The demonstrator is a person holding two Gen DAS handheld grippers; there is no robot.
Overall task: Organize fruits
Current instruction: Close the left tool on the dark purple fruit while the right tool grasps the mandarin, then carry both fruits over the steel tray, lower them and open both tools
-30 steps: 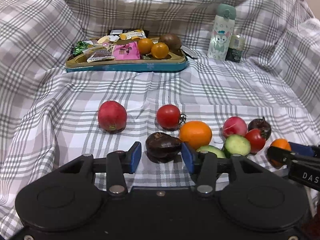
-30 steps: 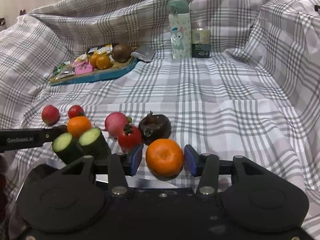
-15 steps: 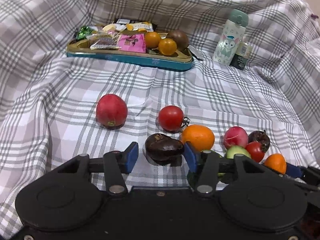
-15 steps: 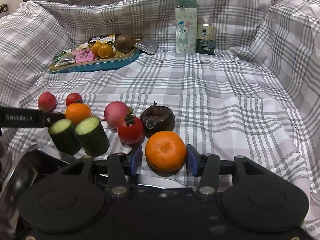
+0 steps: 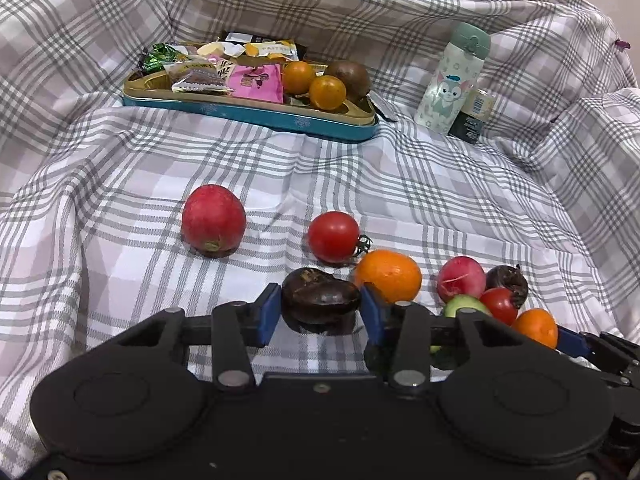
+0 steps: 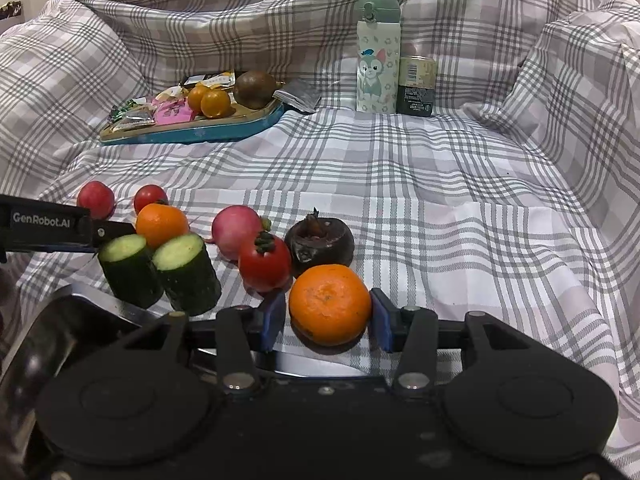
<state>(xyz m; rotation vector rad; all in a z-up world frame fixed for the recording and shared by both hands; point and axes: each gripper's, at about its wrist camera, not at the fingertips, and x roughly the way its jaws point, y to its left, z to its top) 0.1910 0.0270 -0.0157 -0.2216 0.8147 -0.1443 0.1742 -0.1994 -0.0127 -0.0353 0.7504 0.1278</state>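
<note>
Plaid cloth (image 5: pixel 460 184) covers the whole surface, and across it the biggest change is in the left tongs (image 5: pixel 320 312): their jaws have just been closing, from spread wide to standing right at the flanks of the dark wrinkled fruit (image 5: pixel 320 294), which lies on the cloth between them; whether the blue pads already press on it cannot be told. The right tongs (image 6: pixel 329 320) have narrowed only slightly, and their pads sit against both sides of the small orange (image 6: pixel 329 303), which rests on the cloth just in front of the tomato (image 6: pixel 264 260) and the cucumber pieces (image 6: pixel 186 276). Both fruits look ready to lift, probably toward the blue-rimmed tray (image 5: pixel 256 114) at the back, where two little yellow-orange fruits (image 5: pixel 327 92) already lie beside snack packets.
</note>
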